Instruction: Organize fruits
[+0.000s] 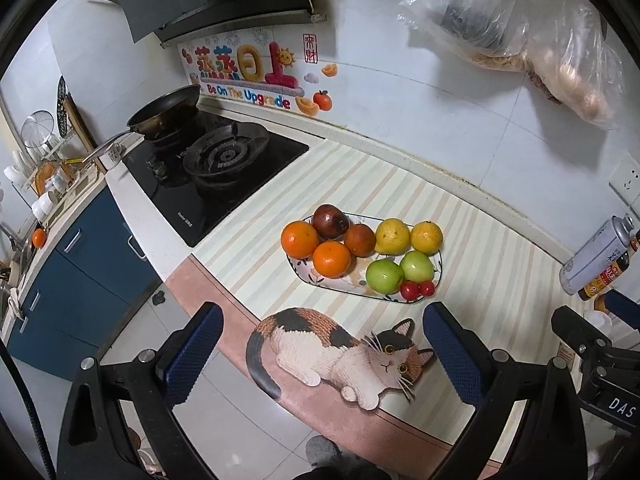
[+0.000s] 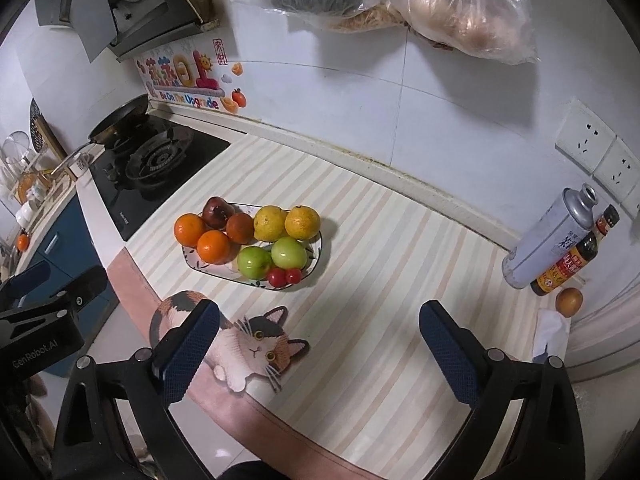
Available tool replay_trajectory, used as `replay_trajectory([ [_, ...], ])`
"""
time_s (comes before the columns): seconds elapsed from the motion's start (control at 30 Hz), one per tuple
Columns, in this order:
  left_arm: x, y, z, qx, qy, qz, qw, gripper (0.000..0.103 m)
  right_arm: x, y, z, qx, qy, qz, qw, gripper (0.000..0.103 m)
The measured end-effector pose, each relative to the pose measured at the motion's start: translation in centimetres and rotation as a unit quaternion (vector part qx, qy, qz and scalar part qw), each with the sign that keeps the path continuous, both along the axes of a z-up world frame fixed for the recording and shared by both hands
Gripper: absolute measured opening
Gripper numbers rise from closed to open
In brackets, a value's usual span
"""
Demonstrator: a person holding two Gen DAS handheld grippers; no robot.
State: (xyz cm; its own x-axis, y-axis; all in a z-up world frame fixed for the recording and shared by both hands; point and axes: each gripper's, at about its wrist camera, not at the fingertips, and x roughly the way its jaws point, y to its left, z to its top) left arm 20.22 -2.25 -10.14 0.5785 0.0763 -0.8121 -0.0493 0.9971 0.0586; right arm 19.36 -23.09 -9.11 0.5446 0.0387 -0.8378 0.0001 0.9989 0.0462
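Observation:
An oval patterned plate point(image 1: 308, 272) point(image 2: 192, 261) on the striped counter mat holds fruit in groups: oranges point(image 1: 300, 239) point(image 2: 189, 229), dark red fruits point(image 1: 330, 221) point(image 2: 217, 211), yellow citrus point(image 1: 392, 236) point(image 2: 270, 223), green apples point(image 1: 385, 276) point(image 2: 254, 262) and small red tomatoes point(image 1: 409, 289) point(image 2: 276, 277). A lone brownish-orange fruit point(image 2: 569, 301) lies by the bottles at the right. My left gripper point(image 1: 322, 354) is open and empty, held back near the counter's front edge. My right gripper point(image 2: 320, 350) is open and empty, likewise short of the plate.
A gas stove point(image 1: 216, 164) with a frying pan point(image 1: 166, 112) is left of the mat. A metal can point(image 2: 548, 236) and sauce bottles point(image 2: 570, 266) stand at the right. Plastic bags point(image 2: 400, 4) hang on the wall. A cat-shaped mat point(image 1: 340, 354) lies at the front edge.

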Motion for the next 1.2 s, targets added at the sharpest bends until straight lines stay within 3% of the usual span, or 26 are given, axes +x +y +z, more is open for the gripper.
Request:
replay_trajectory([
  [0.63, 0.41, 0.6, 0.14, 0.001, -0.026, 0.007, 0.9996, 0.102, 0.52, -0.08, -0.71, 0.003, 0.003, -0.006, 1.0, 0.102],
  [1.2, 0.34, 0.19, -0.41, 0.006, -0.023, 0.004, 0.9997, 0.102, 0.8, -0.08, -1.06, 0.001, 0.011, -0.001, 1.0, 0.102],
])
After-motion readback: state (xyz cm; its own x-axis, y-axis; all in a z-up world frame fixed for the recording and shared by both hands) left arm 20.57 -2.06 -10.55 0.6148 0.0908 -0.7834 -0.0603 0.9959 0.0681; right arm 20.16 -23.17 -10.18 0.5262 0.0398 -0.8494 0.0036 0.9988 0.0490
